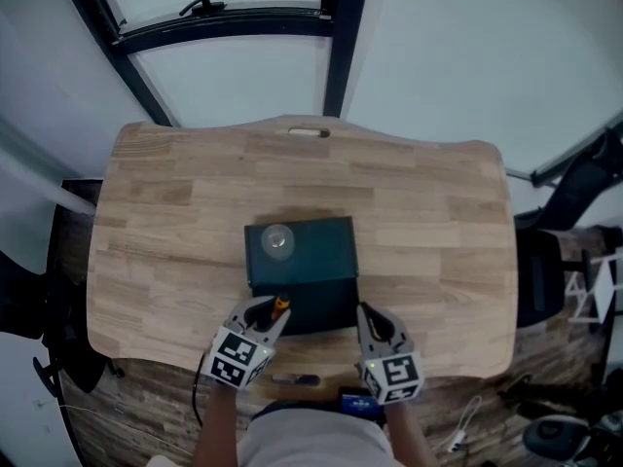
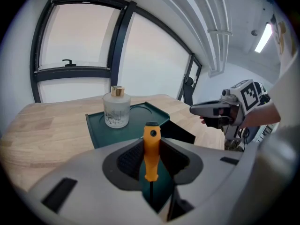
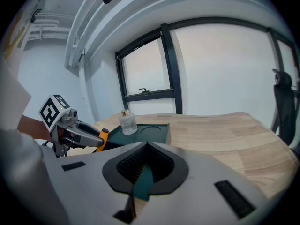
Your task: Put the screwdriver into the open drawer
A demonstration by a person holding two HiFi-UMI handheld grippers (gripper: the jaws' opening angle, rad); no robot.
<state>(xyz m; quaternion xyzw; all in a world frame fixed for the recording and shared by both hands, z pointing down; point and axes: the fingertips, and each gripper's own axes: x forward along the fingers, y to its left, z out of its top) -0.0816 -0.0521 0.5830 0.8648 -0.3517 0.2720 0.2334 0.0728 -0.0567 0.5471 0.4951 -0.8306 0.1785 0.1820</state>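
An orange-handled screwdriver [image 1: 280, 306] [image 2: 151, 149] stands upright between the pads of my left gripper [image 1: 265, 321] [image 2: 151, 161], which is shut on its handle. It hangs over the front left of the open drawer [image 1: 331, 305], pulled out towards me from the dark green box [image 1: 321, 251] [image 2: 154, 114] [image 3: 157, 132]. My right gripper [image 1: 372, 321] [image 3: 145, 168] hovers by the drawer's right front corner, jaws together with nothing between them. The right gripper view shows the left gripper with the screwdriver [image 3: 102, 139] at left.
A small glass bottle [image 1: 276, 240] [image 2: 116, 108] [image 3: 127, 122] stands on the box's top, left of a round recess. The box sits on a wooden table [image 1: 438, 232] with bare wood on both sides. A dark small object [image 1: 295, 379] lies at the table's near edge.
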